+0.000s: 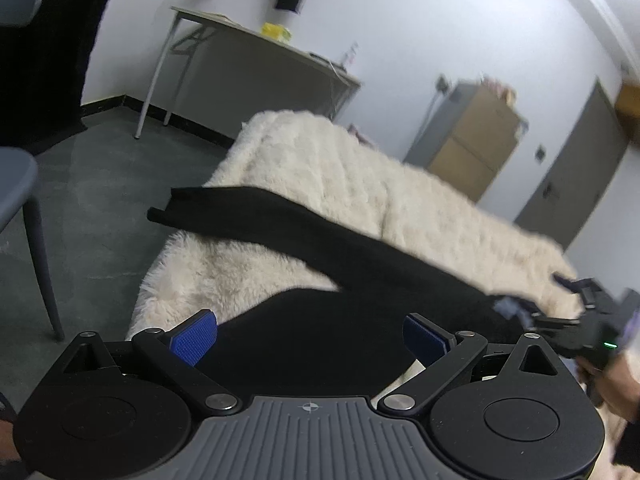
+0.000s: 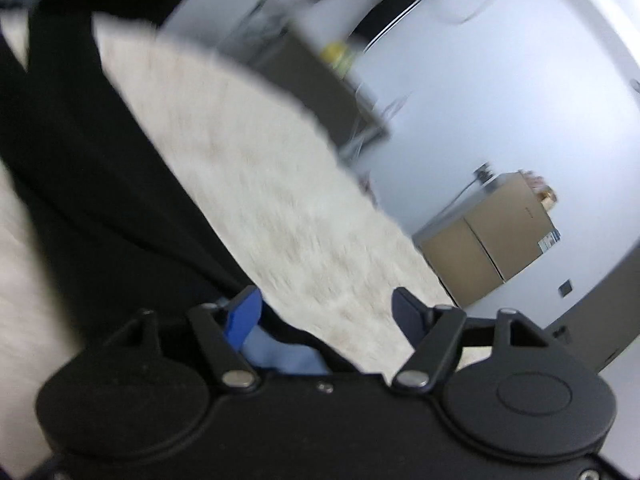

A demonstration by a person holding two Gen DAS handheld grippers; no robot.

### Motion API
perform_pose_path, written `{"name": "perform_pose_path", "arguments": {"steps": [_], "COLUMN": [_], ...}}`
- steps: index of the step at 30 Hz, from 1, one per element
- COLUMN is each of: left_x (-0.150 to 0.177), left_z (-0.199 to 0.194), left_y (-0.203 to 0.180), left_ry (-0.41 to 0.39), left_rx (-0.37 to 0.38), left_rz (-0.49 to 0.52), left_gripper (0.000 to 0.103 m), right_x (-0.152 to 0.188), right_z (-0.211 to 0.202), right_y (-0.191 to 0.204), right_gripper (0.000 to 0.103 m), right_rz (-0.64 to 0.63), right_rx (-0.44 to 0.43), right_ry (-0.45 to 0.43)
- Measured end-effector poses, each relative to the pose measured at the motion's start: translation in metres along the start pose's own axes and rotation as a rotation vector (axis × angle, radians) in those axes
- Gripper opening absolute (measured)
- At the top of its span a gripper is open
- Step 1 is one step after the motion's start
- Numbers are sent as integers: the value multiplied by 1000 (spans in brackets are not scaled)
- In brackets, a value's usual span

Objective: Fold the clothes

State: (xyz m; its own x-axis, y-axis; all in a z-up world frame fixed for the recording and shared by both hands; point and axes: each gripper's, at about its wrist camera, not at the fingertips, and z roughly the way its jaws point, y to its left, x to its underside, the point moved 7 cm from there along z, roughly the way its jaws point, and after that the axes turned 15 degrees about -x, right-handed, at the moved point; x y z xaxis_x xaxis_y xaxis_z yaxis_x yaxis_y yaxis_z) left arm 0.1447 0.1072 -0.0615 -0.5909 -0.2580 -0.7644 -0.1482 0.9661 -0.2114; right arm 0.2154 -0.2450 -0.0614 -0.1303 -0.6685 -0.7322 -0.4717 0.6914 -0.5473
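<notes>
A black garment point(image 1: 320, 248) lies spread on a table draped in a cream fluffy blanket point(image 1: 320, 160), one long strip point(image 1: 208, 208) of it reaching to the far left edge. My left gripper point(image 1: 310, 340) hovers open over the garment's near part, its blue pads point(image 1: 194, 338) wide apart and touching nothing. To the right, blurred, my right gripper point(image 1: 556, 302) sits at the garment's right end, held by a hand point(image 1: 612, 384). In the right wrist view, my right gripper point(image 2: 326, 316) stands open over the blanket point(image 2: 280, 200), the black garment point(image 2: 80, 160) beside its left finger.
A folding table point(image 1: 256, 40) with a yellow object stands against the far wall. A grey chair point(image 1: 20, 184) is at the left on the dark floor. A cardboard-coloured cabinet point(image 1: 476, 140) and a grey door point(image 1: 580, 168) stand behind the blanket-covered table.
</notes>
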Motion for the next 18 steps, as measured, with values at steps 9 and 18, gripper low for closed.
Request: {"name": "perform_pose_path", "arguments": {"steps": [9, 18], "left_x": [31, 44], "left_z": [18, 30], "left_y": [-50, -48], "left_ry": [57, 63], "left_rx": [-61, -279], "left_rz": [354, 502], "left_gripper": [84, 58], "right_x": [54, 59], "right_z": [-36, -41], "right_y": [118, 126], "right_gripper": [85, 85], "right_rz": [-274, -275], "right_rx": [-97, -43], "right_ry": [-266, -296]}}
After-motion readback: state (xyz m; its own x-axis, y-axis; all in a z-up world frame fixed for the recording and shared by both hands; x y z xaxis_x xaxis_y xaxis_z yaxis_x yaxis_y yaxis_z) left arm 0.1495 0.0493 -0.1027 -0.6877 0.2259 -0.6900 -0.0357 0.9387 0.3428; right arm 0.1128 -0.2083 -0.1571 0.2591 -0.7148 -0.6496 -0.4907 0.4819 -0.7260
